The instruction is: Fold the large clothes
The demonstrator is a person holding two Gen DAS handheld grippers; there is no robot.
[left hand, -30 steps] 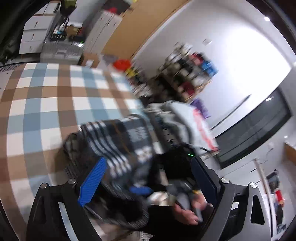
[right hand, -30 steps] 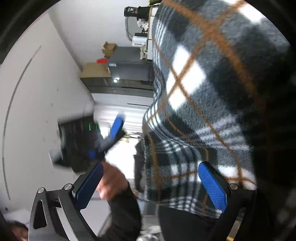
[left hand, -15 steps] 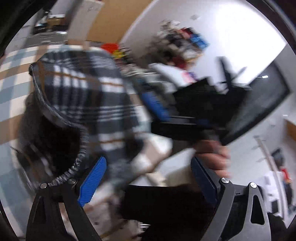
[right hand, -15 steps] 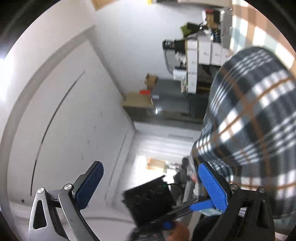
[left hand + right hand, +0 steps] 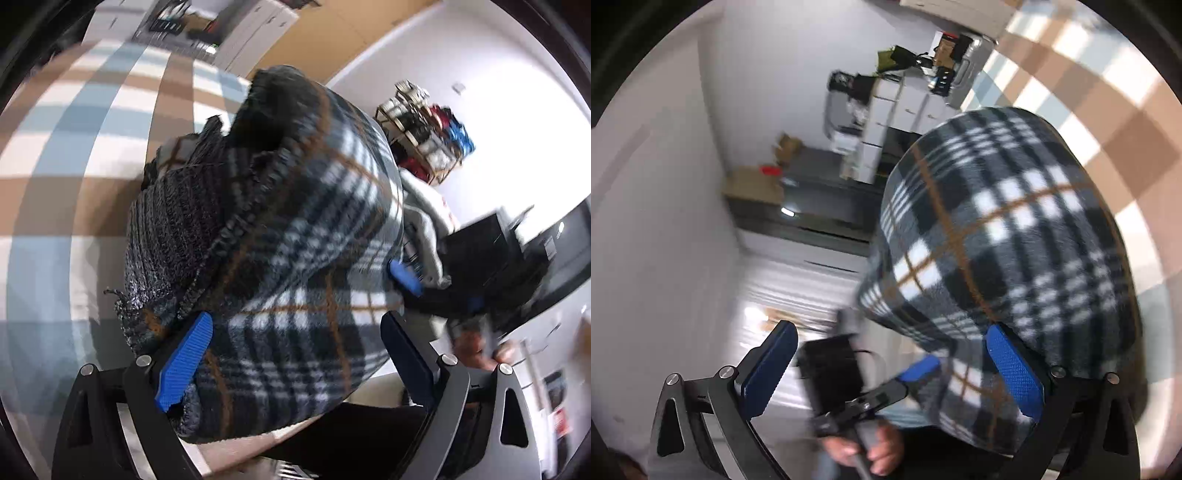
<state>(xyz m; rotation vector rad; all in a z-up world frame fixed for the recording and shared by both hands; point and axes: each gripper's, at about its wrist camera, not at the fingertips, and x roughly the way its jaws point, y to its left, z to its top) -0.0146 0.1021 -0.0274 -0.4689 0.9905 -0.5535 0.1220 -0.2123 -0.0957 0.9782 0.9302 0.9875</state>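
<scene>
A dark plaid fleece garment [image 5: 295, 229] with white and orange lines and a knitted grey cuff lies bunched over the checked table [image 5: 74, 147]. My left gripper [image 5: 291, 350] is wide open, with the fleece bulging between its fingers [image 5: 184, 362] without being pinched. My right gripper [image 5: 890, 365] is wide open too; the same plaid garment [image 5: 997, 240] hangs against its right finger [image 5: 1012, 365]. The right gripper shows in the left wrist view [image 5: 406, 277] beyond the garment. The left gripper shows in the right wrist view [image 5: 916, 369] at the garment's lower edge, held by a hand.
The brown, blue and white checked tablecloth [image 5: 1108, 110] covers the table. A grey garment [image 5: 424, 221] lies at the table's edge. A shelf of coloured items [image 5: 432, 136] stands by the white wall. White drawers and cabinets [image 5: 901, 110] stand farther off.
Both grippers have swung around the garment. The plaid fleece now fills the gap between my left fingers, and the table has come into the right wrist view.
</scene>
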